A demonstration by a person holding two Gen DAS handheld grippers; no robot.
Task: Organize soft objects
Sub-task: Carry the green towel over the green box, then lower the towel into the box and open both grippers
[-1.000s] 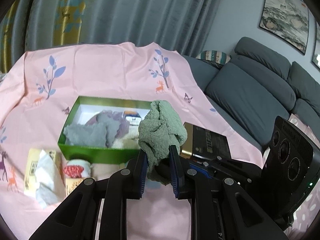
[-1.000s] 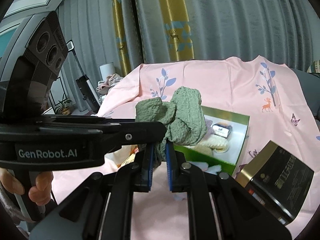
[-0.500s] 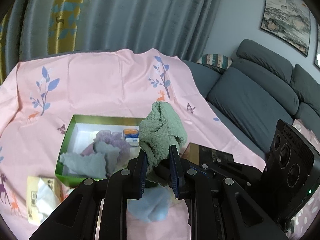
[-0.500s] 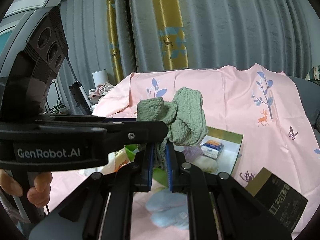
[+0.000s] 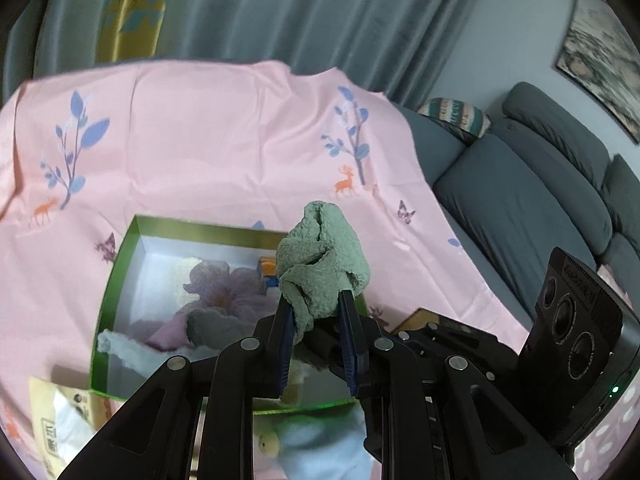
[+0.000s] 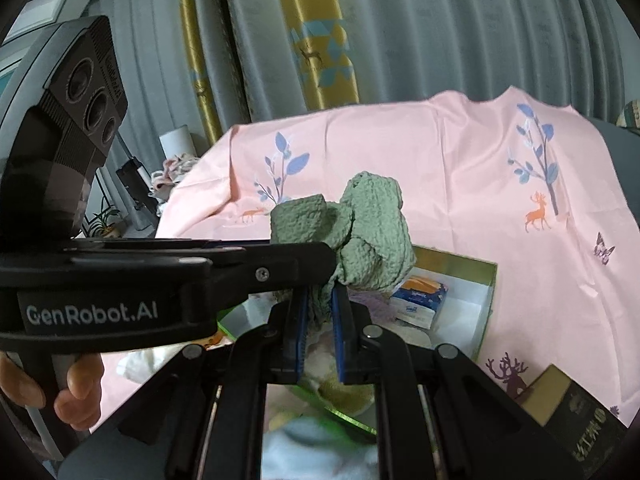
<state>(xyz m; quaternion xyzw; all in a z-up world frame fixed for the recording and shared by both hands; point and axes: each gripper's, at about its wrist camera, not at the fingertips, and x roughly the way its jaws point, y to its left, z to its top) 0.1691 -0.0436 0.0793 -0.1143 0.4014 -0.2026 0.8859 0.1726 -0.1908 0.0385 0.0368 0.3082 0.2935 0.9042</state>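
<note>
Two tools, left tool [image 5: 316,320] and right tool [image 6: 320,304], both clamping green cloth [image 5: 322,264], above green box [image 5: 120,264].

I see open box [image 5: 120,276] on cloth-covered worktop [image 5: 208,136], soft cloths [image 5: 224,300] and tissue pack [image 6: 418,298] inside. Towel [image 5: 320,268] above box's right end. Tissue packet [image 5: 60,420] front-left of box. Sofa [image 5: 528,208] at right.
</note>
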